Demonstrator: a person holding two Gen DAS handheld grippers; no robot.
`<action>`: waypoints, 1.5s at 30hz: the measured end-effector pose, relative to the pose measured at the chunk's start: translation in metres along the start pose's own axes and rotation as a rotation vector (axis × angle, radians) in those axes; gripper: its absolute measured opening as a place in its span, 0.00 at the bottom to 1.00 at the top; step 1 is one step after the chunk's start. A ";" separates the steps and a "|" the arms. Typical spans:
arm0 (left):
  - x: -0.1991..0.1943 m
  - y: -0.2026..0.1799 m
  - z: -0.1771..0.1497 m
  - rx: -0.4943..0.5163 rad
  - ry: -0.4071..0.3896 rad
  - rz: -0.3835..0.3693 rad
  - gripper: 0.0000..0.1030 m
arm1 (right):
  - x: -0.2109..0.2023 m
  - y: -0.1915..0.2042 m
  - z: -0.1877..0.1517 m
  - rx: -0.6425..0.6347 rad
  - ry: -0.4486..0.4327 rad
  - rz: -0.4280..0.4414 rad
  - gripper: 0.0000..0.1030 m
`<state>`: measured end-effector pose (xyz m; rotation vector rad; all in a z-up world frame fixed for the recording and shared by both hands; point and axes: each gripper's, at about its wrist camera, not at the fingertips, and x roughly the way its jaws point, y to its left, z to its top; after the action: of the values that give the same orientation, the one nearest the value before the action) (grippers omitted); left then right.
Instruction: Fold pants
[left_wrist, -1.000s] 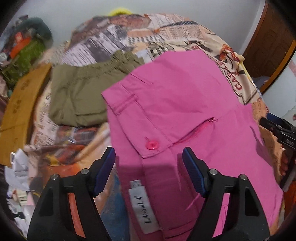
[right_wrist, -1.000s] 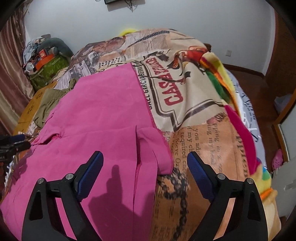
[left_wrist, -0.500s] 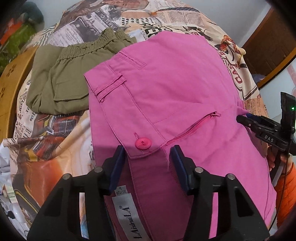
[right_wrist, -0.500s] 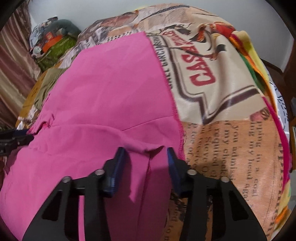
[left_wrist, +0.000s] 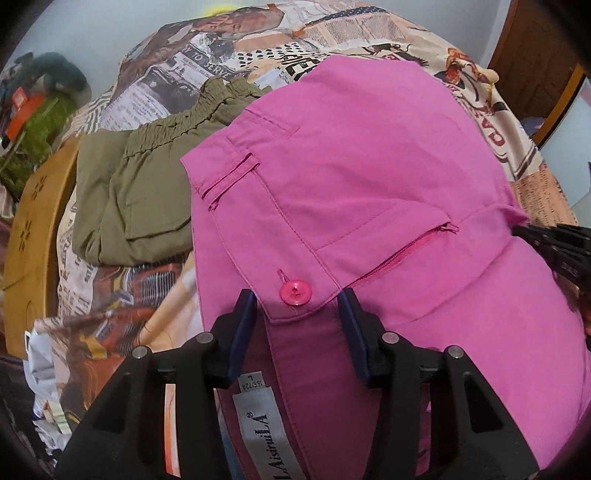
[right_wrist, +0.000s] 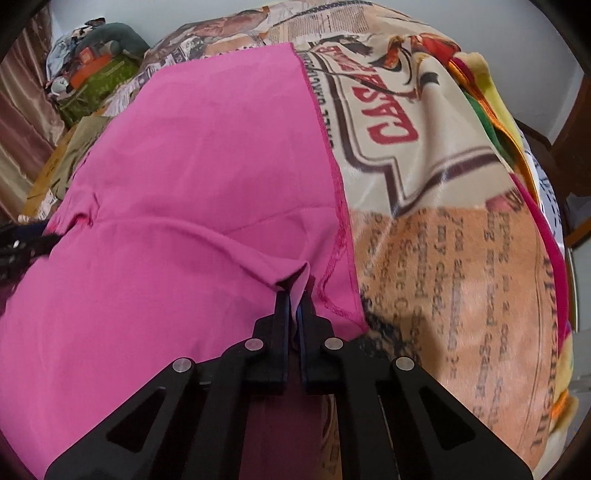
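Observation:
Pink pants (left_wrist: 369, 166) lie spread on a printed bedspread (right_wrist: 443, 258). My left gripper (left_wrist: 295, 306) points down over the waistband. Its jaws are closing, and the buttoned tab with the pink button (left_wrist: 294, 292) lies flat between the pads, not pinched. A white size label (left_wrist: 258, 424) shows just below. At the leg end of the pants (right_wrist: 203, 166), my right gripper (right_wrist: 294, 295) is shut on a small raised fold of pink cloth beside the hem. Each view shows the other gripper at its edge: the right gripper (left_wrist: 554, 247) and the left gripper (right_wrist: 22, 247).
Folded olive shorts (left_wrist: 147, 184) lie on the bed just left of the pink waistband. A mustard-coloured board (left_wrist: 33, 229) runs along the bed's left side, with a heap of bags and clothes (left_wrist: 33, 110) behind it. A wooden door (left_wrist: 535, 55) stands at the far right.
Both grippers have come down onto the pants. The right jaws went from wide open to shut on a fold near the hem. The left jaws narrowed around the waistband tab.

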<state>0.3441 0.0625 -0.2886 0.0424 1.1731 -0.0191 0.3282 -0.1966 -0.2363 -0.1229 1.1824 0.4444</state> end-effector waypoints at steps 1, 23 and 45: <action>0.002 0.001 0.002 -0.001 0.003 -0.002 0.46 | -0.001 -0.001 -0.001 0.008 0.001 0.003 0.03; -0.018 0.061 0.018 -0.203 0.015 -0.073 0.54 | -0.054 -0.047 0.007 0.114 -0.151 -0.038 0.38; 0.018 0.010 0.038 -0.035 0.062 -0.078 0.37 | 0.010 -0.024 0.024 0.047 -0.021 0.007 0.14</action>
<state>0.3860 0.0713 -0.2900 -0.0333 1.2360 -0.0665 0.3616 -0.2076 -0.2392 -0.0735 1.1717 0.4230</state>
